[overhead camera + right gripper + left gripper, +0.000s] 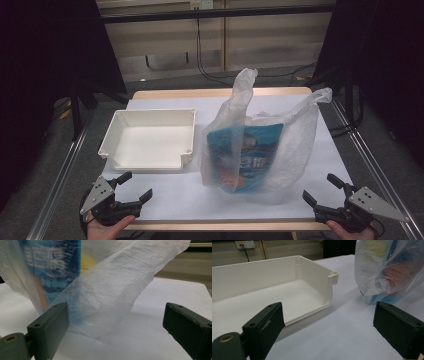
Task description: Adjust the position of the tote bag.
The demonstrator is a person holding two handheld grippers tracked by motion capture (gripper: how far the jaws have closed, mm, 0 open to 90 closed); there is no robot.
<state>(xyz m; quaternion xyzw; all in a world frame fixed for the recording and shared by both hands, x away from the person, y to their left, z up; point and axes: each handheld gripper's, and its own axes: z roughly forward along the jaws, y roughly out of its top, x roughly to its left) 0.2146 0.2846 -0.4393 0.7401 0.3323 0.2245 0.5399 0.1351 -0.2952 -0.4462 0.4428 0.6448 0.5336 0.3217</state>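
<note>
A thin white plastic bag (280, 145) stands upright right of the table's middle, its two handles up. Inside it shows a blue snack packet (245, 155) with orange at its foot. Left of the bag lies an empty white tray (150, 116). My left gripper (135, 186) rests open at the front left corner, apart from the tray's near wall (307, 317) and the bag (387, 267). My right gripper (320, 187) is open at the front right, its jaws wide, with the bag (105, 302) and the packet (50, 267) close ahead and nothing between the pads.
A white sheet (180, 195) covers the wooden table (220, 93). Metal rails (60, 175) run along both sides of the table. Cables (200, 55) hang by the back wall. Dark screens stand at the left and right.
</note>
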